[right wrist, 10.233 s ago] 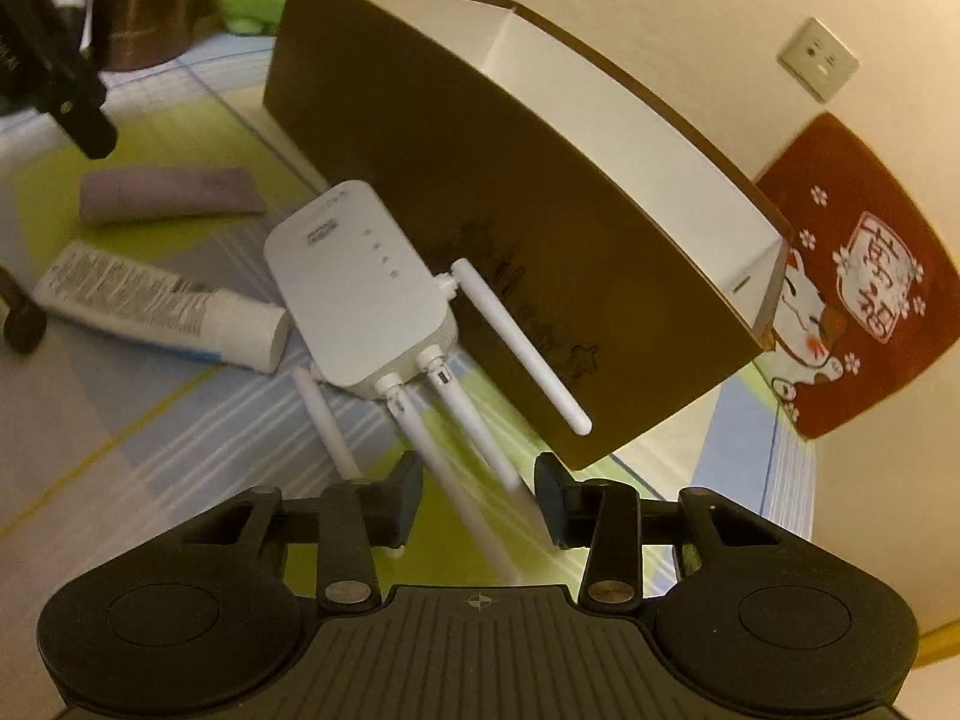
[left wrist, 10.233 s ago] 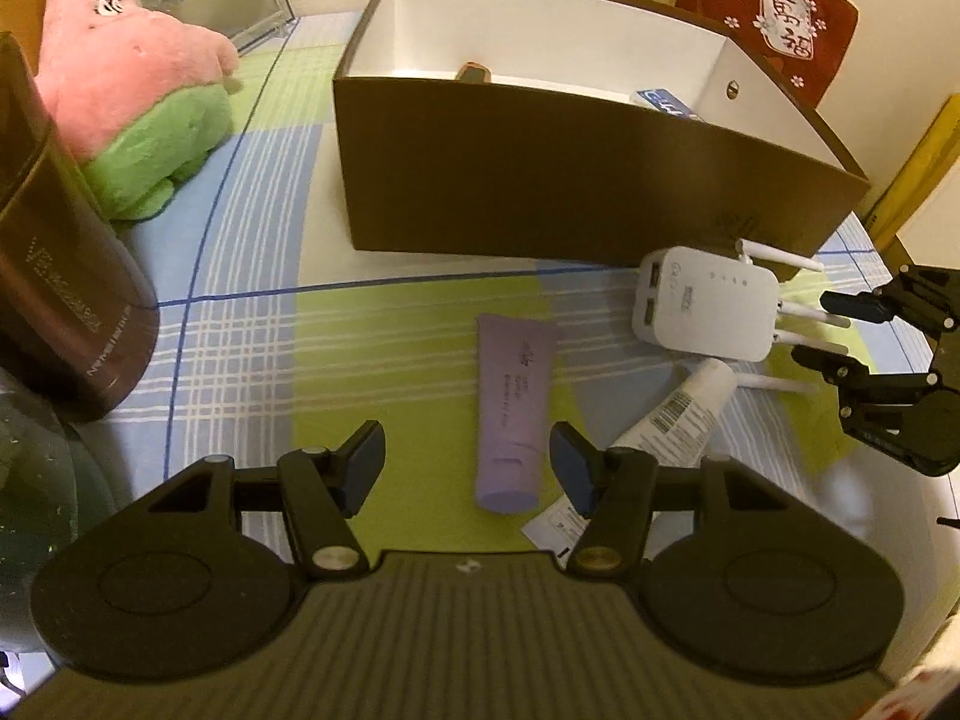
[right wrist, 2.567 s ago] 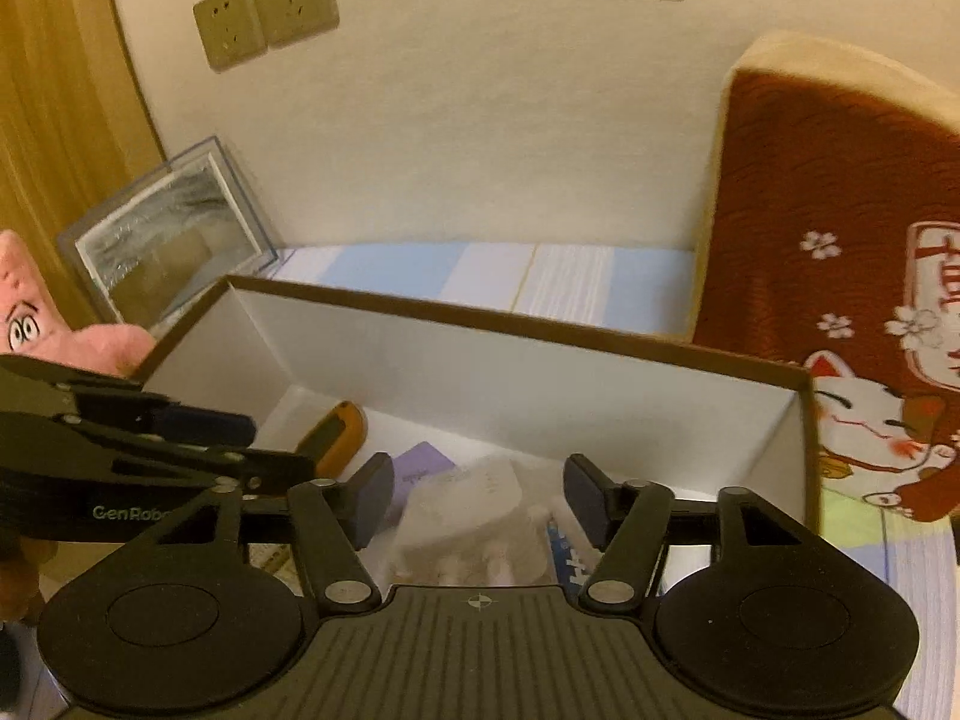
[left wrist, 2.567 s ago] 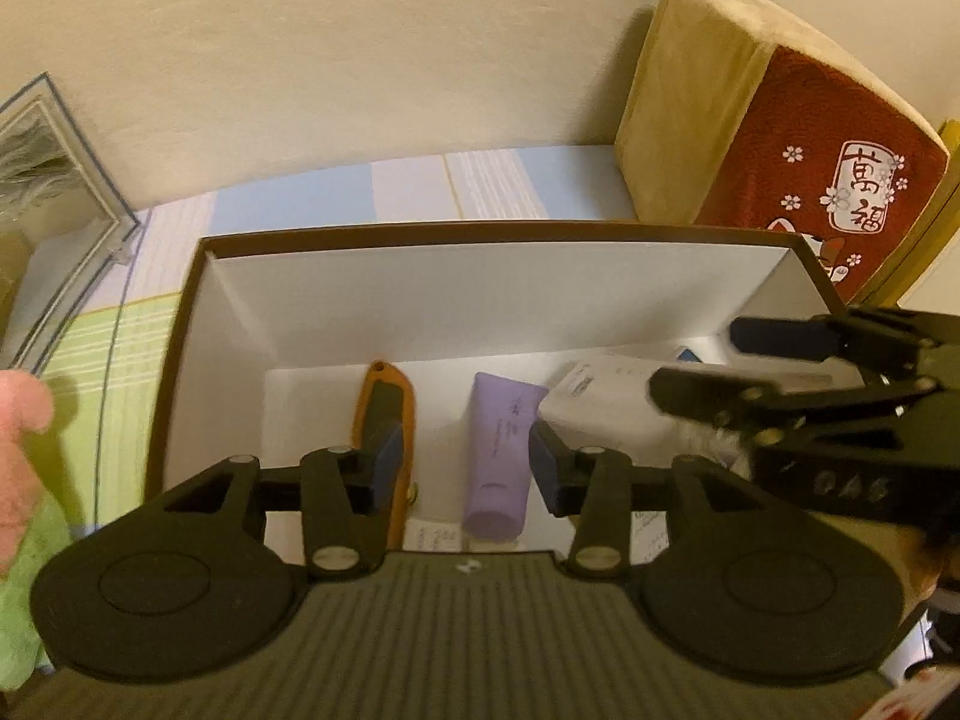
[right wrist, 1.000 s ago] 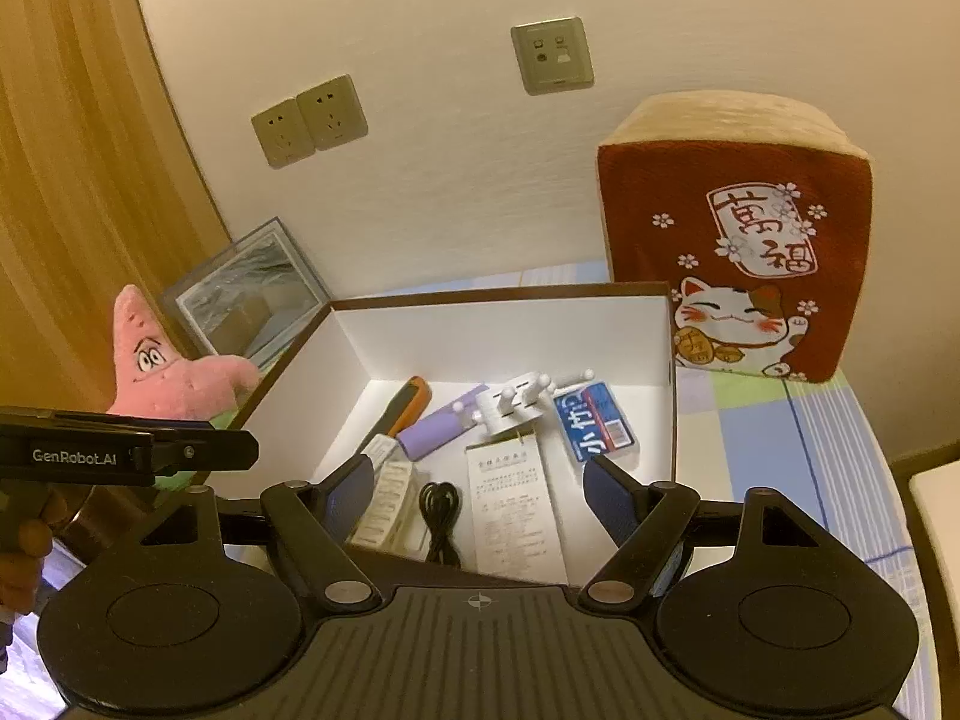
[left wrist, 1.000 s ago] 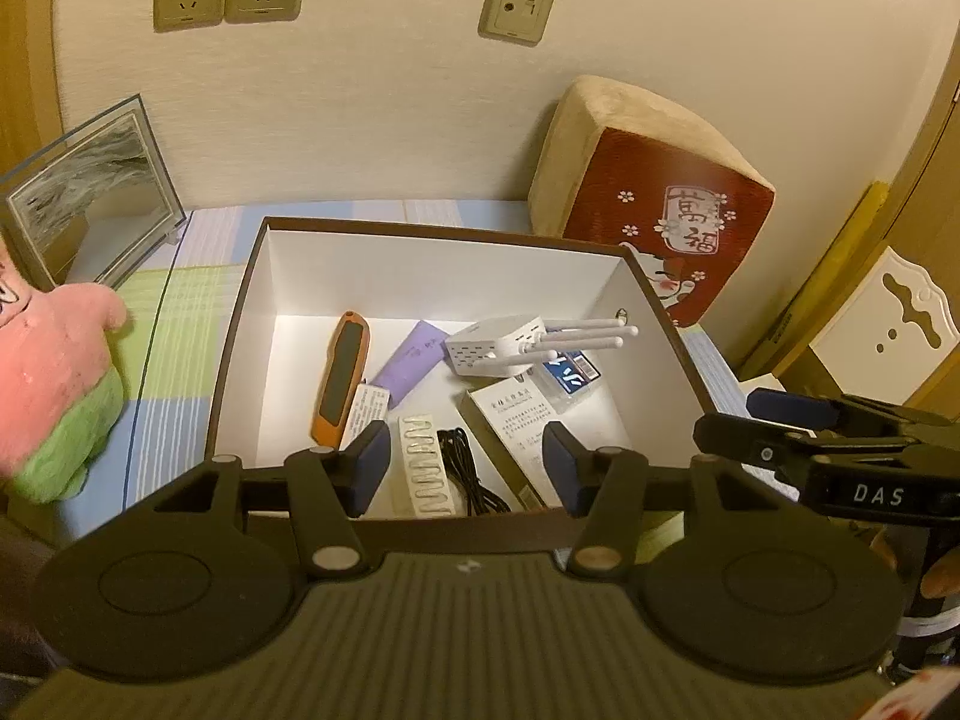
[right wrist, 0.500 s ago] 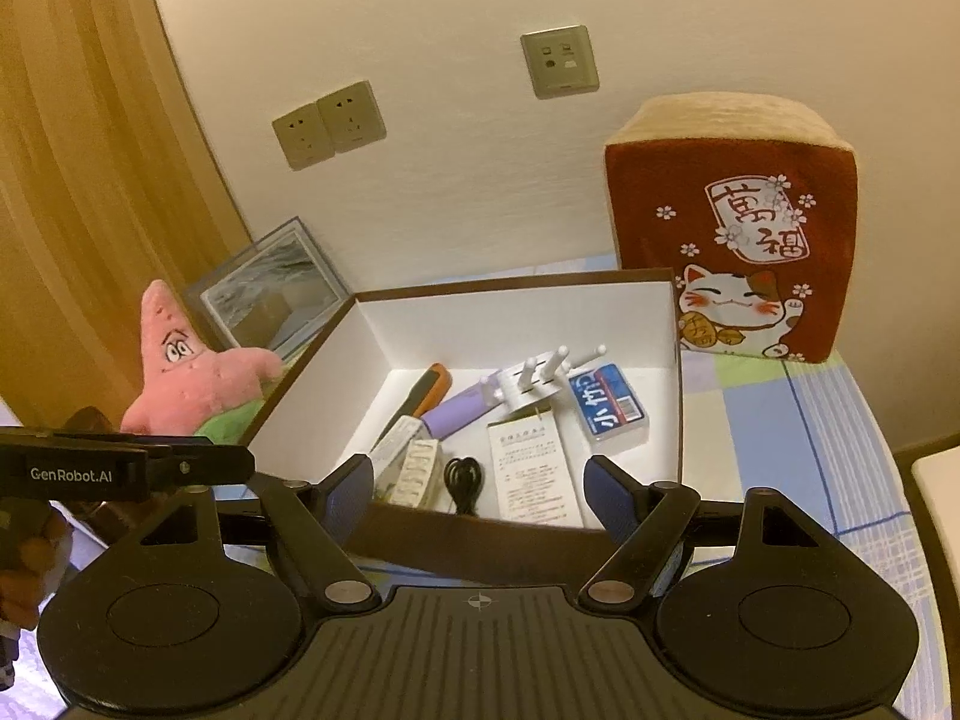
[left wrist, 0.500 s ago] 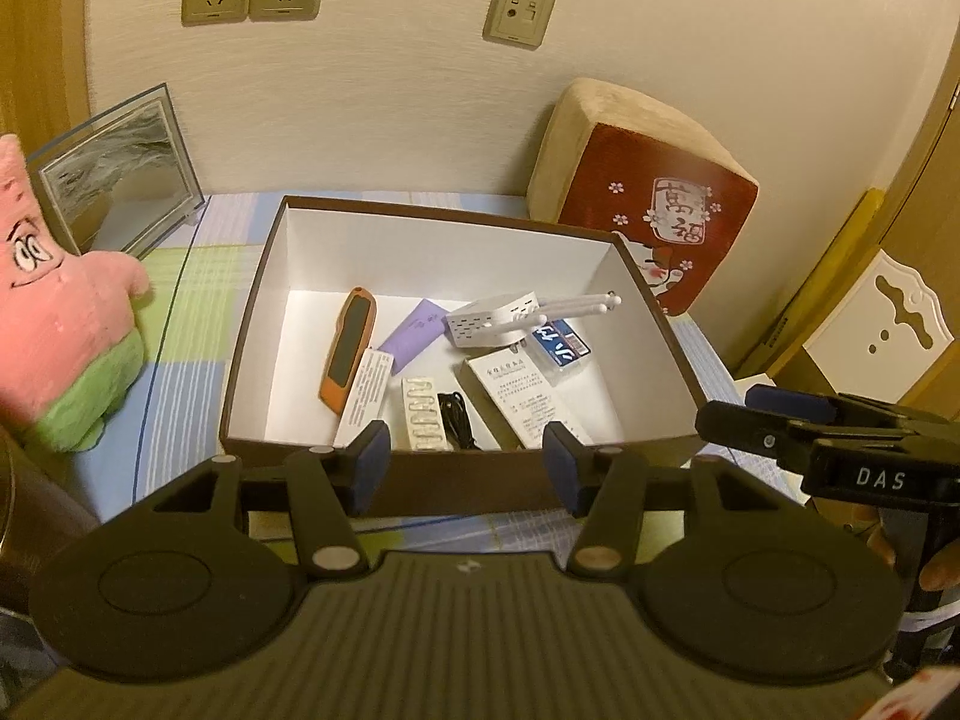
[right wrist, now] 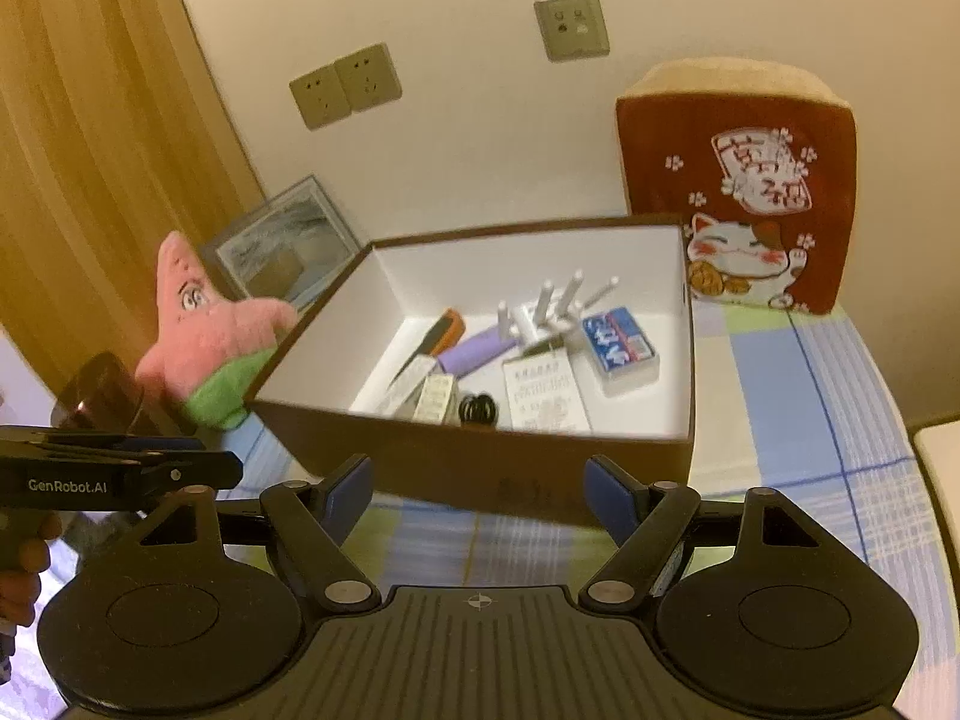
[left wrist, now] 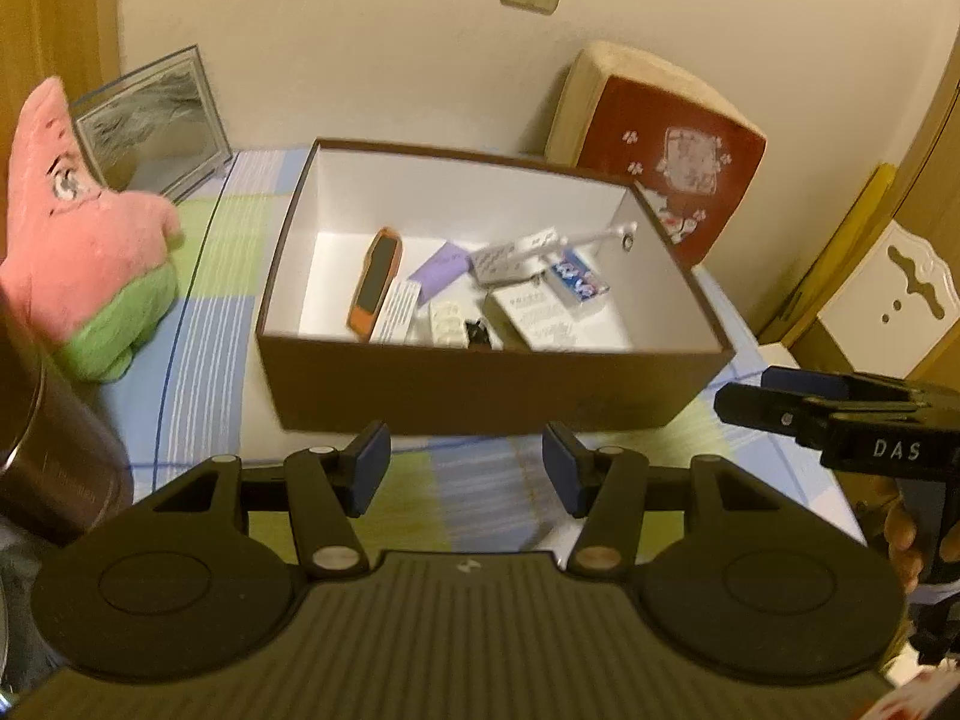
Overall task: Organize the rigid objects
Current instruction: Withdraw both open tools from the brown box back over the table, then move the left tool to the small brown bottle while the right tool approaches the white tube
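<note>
Both tools, left tool [left wrist: 467,468] and right tool [right wrist: 478,498], hang apart and empty short of the brown white-lined cardboard box [left wrist: 480,387], its white antenna router [right wrist: 543,312] already inside, so sorting looks finished.

Black tongs [left wrist: 467,468], blue pads [right wrist: 606,501], silver screws, white lettering.

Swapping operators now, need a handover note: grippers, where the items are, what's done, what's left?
Left gripper: open, empty, in front of the brown box.
Right gripper: open, empty, also in front of the box.
In the box: white router, purple tube, orange device, blue pack, leaflet, blister strip, black cable.
Done: no loose item shows on the cloth in front of the box.
Left: nothing visible; check outside the views.
</note>
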`<state>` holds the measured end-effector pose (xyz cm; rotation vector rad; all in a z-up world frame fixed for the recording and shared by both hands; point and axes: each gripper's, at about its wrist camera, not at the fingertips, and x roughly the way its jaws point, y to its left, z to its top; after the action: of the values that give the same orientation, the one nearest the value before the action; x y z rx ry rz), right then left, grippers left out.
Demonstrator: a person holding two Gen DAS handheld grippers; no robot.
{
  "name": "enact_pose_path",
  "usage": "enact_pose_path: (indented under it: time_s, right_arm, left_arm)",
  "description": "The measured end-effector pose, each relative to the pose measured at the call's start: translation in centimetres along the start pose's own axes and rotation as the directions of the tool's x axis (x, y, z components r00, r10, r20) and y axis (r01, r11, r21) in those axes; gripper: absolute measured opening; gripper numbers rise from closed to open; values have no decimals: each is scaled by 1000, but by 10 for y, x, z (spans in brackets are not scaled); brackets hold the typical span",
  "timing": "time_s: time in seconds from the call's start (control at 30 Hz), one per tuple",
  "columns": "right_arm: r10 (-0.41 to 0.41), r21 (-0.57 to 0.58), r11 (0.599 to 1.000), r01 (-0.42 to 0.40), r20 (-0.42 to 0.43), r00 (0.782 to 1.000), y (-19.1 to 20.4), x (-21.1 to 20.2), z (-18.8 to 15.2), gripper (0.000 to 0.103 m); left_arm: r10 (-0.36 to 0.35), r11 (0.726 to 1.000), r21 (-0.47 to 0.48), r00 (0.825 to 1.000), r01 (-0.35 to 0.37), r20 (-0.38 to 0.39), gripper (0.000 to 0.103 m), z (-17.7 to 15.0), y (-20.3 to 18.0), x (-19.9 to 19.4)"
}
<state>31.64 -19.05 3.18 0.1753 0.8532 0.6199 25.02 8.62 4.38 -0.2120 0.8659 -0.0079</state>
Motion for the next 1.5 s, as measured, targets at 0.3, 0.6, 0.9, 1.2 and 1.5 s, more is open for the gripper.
enact_pose_path:
  time_s: [0.3, 0.6, 0.9, 1.2, 1.5]
  right_arm:
    - [7, -29, 1000, -10, -104, 995, 8, 12, -43, 74]
    - [1, -47, 999, -11, -213, 977, 15, 23, -83, 74]
    - [-28, -55, 998, 14, -279, 960, 11, 26, -108, 74]
    - [-34, -50, 999, 19, -302, 953, 10, 25, -118, 74]
    - [-30, -37, 999, 19, -317, 948, 9, 27, -121, 74]
  left_arm:
    - [22, 999, 29, 997, -20, -76, 51, -52, 7, 6]
    - [18, 996, 88, 981, -1, -194, 51, -106, 7, 21]
    - [-14, 985, 164, 971, 55, -239, 50, -133, -3, 31]
    - [-25, 974, 212, 968, 80, -250, 45, -140, -9, 45]
    - [-12, 969, 239, 973, 68, -228, 23, -148, -7, 41]
